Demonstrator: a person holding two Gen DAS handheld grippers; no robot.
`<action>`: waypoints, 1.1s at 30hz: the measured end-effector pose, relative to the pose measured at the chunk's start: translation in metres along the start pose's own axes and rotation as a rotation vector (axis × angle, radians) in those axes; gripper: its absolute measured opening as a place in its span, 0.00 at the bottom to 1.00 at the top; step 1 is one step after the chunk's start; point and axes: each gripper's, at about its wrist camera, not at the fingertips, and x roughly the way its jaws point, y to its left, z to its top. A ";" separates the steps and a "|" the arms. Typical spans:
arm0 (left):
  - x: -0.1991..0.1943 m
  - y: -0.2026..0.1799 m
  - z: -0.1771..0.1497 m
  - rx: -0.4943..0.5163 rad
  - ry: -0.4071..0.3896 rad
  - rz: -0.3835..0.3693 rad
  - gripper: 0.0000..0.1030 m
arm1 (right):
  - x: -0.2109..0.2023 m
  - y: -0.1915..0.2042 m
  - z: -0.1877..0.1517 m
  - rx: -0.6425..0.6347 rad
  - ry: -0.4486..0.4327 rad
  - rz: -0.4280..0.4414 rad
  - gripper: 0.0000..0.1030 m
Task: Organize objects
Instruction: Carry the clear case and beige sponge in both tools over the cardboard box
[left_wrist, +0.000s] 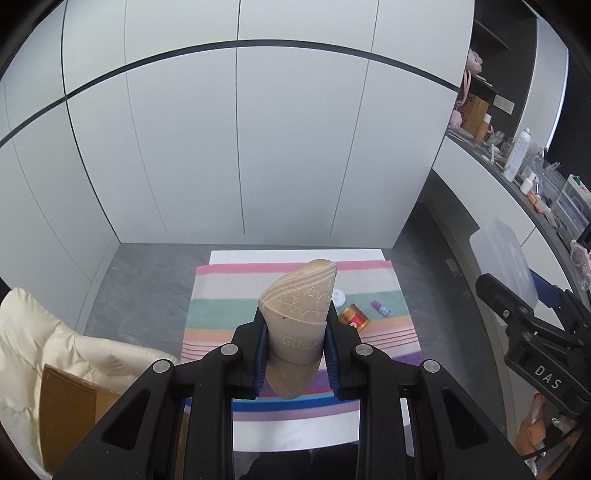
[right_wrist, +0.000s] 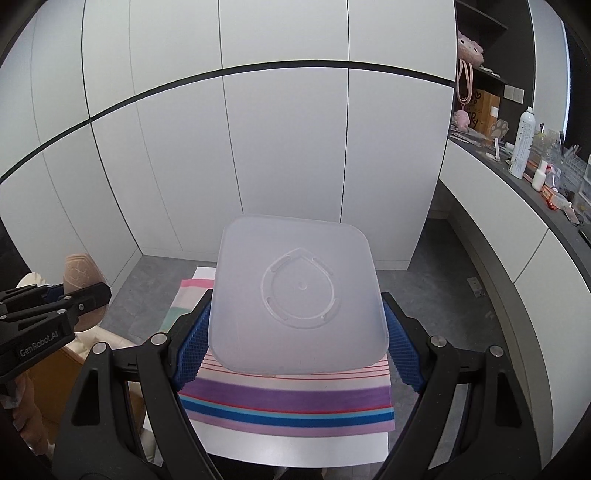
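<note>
My left gripper (left_wrist: 295, 334) is shut on a pair of beige insoles (left_wrist: 301, 291), held upright above the striped cloth (left_wrist: 221, 314). In the right wrist view the left gripper (right_wrist: 86, 295) and the insoles (right_wrist: 79, 271) show at the far left. A translucent plastic box (right_wrist: 299, 288), with its base towards the camera, sits between the blue pads (right_wrist: 192, 343) of my right gripper (right_wrist: 297, 332), which grips it by its two sides. The left wrist view shows this box (left_wrist: 504, 258) at the right edge. It hides much of the cloth in the right wrist view.
On the cloth lie a red and gold tin (left_wrist: 354, 316), a small purple tube (left_wrist: 380, 308) and a white round thing (left_wrist: 339, 297). A cream padded jacket (left_wrist: 37, 350) and a cardboard box (left_wrist: 66, 406) are at the left. White cupboard doors stand behind; a cluttered counter (left_wrist: 517, 158) runs along the right.
</note>
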 end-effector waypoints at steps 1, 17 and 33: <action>-0.003 -0.001 -0.002 0.004 -0.001 0.002 0.26 | -0.001 -0.001 -0.001 0.000 0.003 0.000 0.83; -0.058 0.000 -0.070 0.050 0.033 -0.054 0.26 | -0.052 0.000 -0.047 0.023 0.043 0.042 0.83; -0.106 0.010 -0.154 0.105 0.045 -0.031 0.26 | -0.111 -0.013 -0.144 0.097 0.118 0.125 0.83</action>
